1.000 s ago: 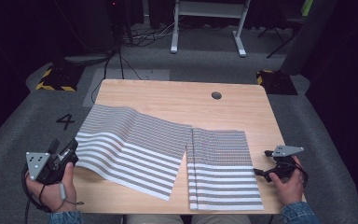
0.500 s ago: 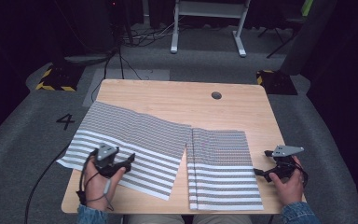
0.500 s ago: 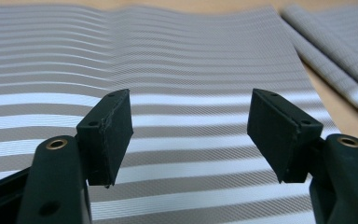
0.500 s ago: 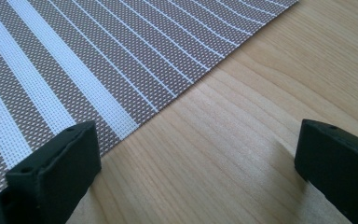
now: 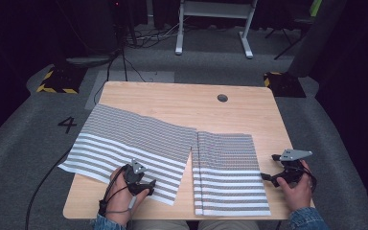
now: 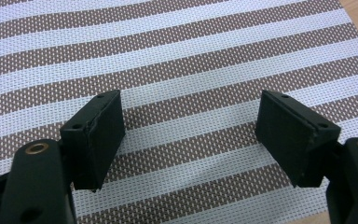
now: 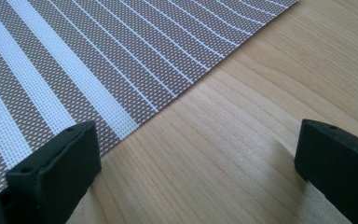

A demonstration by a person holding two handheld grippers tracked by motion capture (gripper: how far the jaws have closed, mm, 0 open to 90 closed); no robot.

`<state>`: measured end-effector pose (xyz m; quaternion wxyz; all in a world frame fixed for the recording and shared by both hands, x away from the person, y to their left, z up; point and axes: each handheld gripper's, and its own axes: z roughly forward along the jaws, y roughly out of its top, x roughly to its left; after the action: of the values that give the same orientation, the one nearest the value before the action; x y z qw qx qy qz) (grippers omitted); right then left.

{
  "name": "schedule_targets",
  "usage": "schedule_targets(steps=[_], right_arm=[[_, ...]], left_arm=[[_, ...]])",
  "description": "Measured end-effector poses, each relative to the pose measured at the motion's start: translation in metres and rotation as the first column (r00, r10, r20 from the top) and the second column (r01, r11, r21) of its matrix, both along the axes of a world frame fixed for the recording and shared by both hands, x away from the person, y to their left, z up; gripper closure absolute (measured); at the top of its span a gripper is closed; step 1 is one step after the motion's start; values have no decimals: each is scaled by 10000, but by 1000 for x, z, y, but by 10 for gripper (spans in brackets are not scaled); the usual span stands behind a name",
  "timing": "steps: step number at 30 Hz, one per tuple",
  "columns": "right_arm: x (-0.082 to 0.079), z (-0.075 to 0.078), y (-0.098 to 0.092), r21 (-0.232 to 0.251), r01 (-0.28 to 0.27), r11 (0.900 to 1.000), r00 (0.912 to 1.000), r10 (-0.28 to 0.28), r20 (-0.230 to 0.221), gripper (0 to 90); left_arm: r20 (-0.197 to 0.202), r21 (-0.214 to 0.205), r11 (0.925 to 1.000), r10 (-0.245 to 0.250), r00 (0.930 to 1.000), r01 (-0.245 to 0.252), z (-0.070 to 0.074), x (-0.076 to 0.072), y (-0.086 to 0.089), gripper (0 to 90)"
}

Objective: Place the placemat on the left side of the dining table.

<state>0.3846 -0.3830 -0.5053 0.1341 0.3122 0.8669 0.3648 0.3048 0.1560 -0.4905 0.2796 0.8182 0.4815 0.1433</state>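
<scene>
Striped mat [image 5: 129, 141] flat, long axis slanting across table [image 5: 172, 100], under left gripper [image 5: 146, 184], fingers spread.

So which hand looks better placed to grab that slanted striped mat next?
Probably the left. The left hand-held gripper hangs with jaws open over the slanted striped mat, near its front edge. The right hand-held gripper sits open over bare table beside the other mat.

Wooden table [image 5: 163, 98], grommet hole [image 5: 222, 97], white desk frame [image 5: 213, 12] behind.

Striped mat [image 5: 134, 139]: woven mesh, matt. Table [image 5: 172, 98]: pale wood, smooth. Fingers [image 6: 98, 135]: matt black.
</scene>
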Motion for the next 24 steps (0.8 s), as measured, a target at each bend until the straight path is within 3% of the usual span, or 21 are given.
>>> schedule_targets(steps=[3, 20, 24], right_arm=[[0, 0, 0, -6, 4, 10000, 10000, -4, 20, 4], [0, 0, 0, 4, -2, 10000, 10000, 2, 6, 4], [0, 0, 0, 4, 0, 10000, 10000, 0, 2, 4]], left_arm=[[178, -47, 9996, 276, 9995, -275, -2, -2, -1, 227], [676, -383, 9981, 506, 9964, -481, -7, -4, -1, 242], [894, -469, 9969, 668, 9937, -628, -7, -3, -1, 336]])
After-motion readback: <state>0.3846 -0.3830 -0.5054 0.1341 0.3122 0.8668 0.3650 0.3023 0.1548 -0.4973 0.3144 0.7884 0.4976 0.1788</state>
